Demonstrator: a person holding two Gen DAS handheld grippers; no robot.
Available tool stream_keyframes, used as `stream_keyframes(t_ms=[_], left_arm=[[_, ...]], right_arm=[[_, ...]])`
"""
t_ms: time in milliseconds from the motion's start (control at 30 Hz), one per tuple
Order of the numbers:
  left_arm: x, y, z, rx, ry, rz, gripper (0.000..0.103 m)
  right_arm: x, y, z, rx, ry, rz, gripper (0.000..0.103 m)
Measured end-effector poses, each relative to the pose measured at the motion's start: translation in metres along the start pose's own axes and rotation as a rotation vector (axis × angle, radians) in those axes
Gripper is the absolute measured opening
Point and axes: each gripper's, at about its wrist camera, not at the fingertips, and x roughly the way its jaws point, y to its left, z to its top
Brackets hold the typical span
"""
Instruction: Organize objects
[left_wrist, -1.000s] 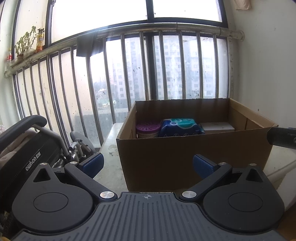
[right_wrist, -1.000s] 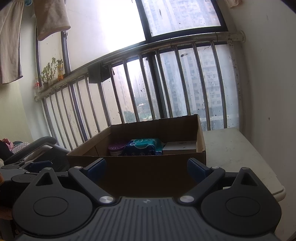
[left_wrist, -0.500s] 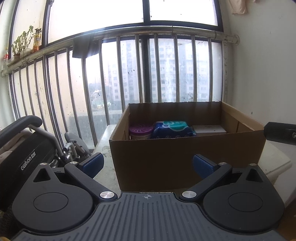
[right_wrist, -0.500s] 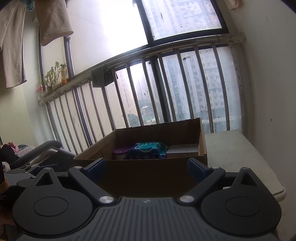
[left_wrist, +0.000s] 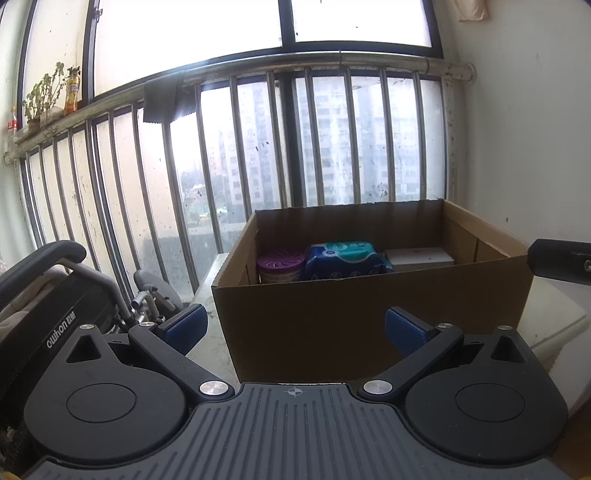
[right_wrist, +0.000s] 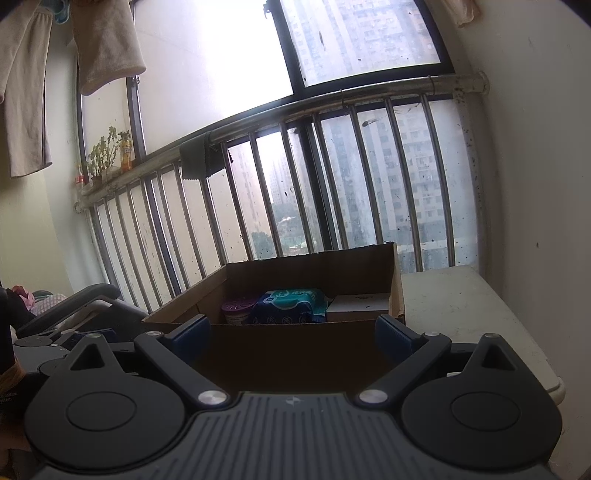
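both tongs (left_wrist: 295, 326) (right_wrist: 293, 334) gape empty; cardboard box (left_wrist: 369, 317) holds blue pack (left_wrist: 341, 258)

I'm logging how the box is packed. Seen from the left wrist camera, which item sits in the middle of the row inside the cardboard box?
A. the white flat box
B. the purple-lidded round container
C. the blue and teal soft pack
C: the blue and teal soft pack lies between the purple-lidded round container and the white flat box in the cardboard box.
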Motion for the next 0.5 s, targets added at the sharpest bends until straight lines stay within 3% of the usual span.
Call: stream_keyframes(t_ms=[500], left_arm=[[-0.0022,-0.0041,-0.004,0.015,-0.011,0.0,0.103]], right_arm=[[-0.0037,0.0011,-0.0009,0.004,-0.005,-0.018,0.099]])
